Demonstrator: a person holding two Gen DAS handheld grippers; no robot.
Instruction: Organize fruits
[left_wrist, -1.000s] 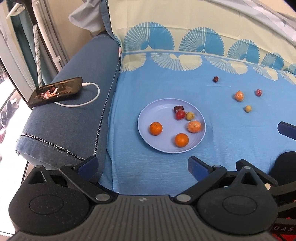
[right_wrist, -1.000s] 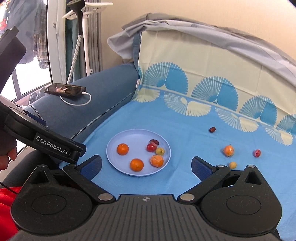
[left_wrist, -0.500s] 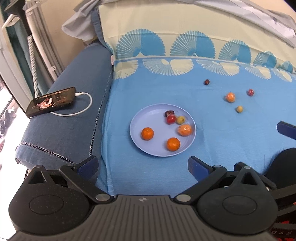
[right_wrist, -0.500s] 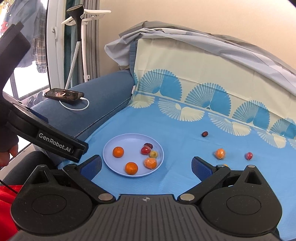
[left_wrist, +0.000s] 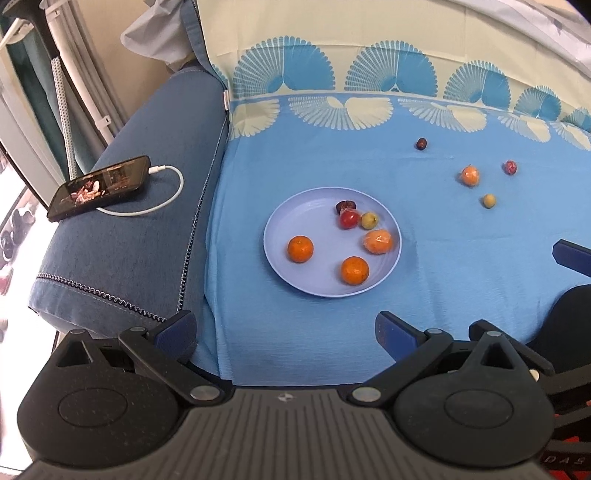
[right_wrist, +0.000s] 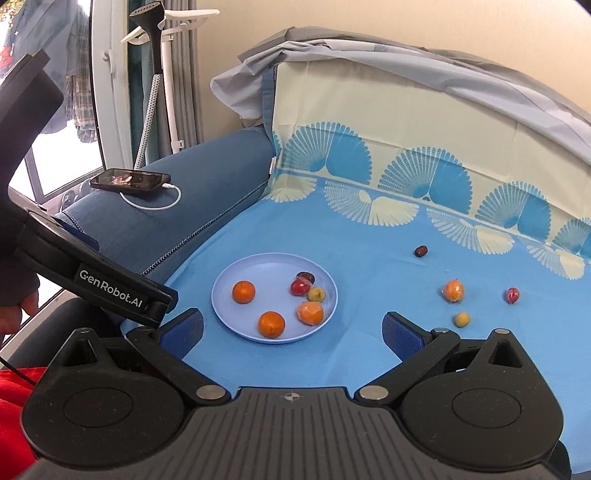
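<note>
Both hand-held claws, the left gripper (left_wrist: 286, 328) and the right gripper (right_wrist: 293, 326), are hovering spread wide and empty short of the plate (right_wrist: 236, 325), while four loose fruits (right_wrist: 453, 290) are lying ahead-right, nearer the right one.

Left gripper (left_wrist: 285, 328): matte black speckled plastic body, two round housings, a ribbed grey centre plate bearing a small crosshair mark. Silver pivot screws sit at the linkage arms. Fingers (left_wrist: 391, 334) carry dark blue textured pads.

Right gripper (right_wrist: 293, 329): same build and colours, silver screws, blue pads.

Seen from the right wrist camera, the left unit's side carries white "GenRobot.AI" lettering. A thin black cable runs at the lower left beside red fabric (right_wrist: 13, 413).
</note>
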